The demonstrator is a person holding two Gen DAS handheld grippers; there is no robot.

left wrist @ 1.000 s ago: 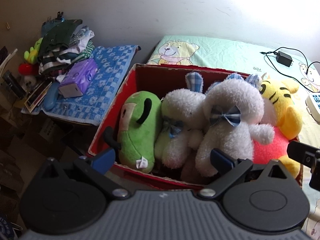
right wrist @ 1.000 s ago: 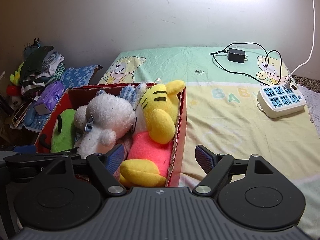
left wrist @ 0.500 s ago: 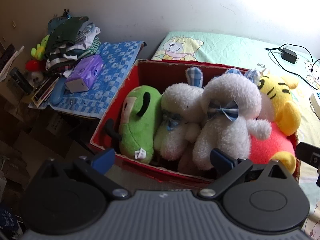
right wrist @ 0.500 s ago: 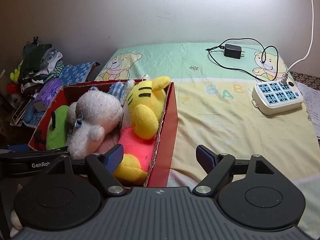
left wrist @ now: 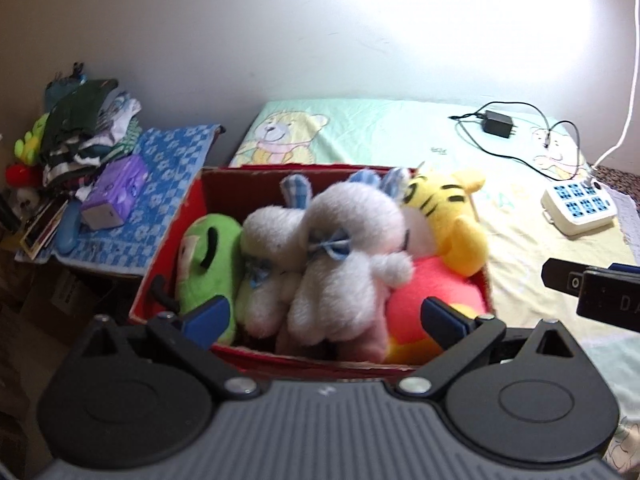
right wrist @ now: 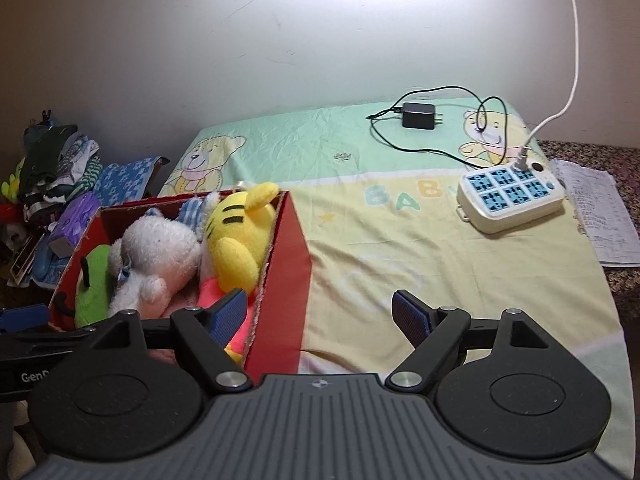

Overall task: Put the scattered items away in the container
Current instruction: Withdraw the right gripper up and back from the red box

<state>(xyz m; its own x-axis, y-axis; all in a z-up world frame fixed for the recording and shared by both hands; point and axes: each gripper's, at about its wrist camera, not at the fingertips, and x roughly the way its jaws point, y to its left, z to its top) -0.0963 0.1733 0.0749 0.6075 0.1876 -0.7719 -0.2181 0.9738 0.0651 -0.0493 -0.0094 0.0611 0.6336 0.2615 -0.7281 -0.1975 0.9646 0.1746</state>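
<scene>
The red box [left wrist: 188, 216] sits at the near left edge of the bed, in the middle of the left-wrist frame, and it is packed full. Inside, from left to right, lie a green plush [left wrist: 206, 256], two white plush rabbits [left wrist: 344, 248] pressed together, and a yellow tiger plush [left wrist: 444, 208] against the right wall.

The left tongs [left wrist: 320, 314] hang just in front of the box with the jaws spread wide, holding nothing. The right tongs [right wrist: 318, 312] hover at the box's right corner, also wide and empty.

Further right on the bed sheet [right wrist: 380, 240] rest a white power strip [right wrist: 510, 196] and a black charger [right wrist: 418, 115]. At the far left a pile of clothes [left wrist: 86, 128] and a purple box [left wrist: 116, 192] lie on a blue cloth [left wrist: 168, 168].
</scene>
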